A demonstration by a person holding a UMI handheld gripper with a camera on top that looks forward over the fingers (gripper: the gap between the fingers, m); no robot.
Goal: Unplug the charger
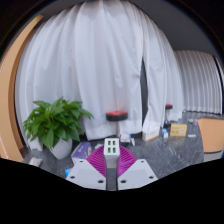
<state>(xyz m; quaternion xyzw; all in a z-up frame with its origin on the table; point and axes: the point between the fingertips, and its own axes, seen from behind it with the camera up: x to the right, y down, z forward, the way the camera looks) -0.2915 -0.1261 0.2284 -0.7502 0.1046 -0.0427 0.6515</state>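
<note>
A white charger block (111, 146) with small green-lit ports on its face stands between my gripper's (111, 160) two fingers. The magenta pads (98, 161) press against both of its sides, so the gripper is shut on it and holds it up above a dark grey table (180, 150). No socket or cable shows in this view.
A potted green plant (55, 122) stands on the left of the table. White curtains (105, 60) hang behind. A small dark object with a red top (117, 116) and a few boxes (178, 129) lie further back on the right.
</note>
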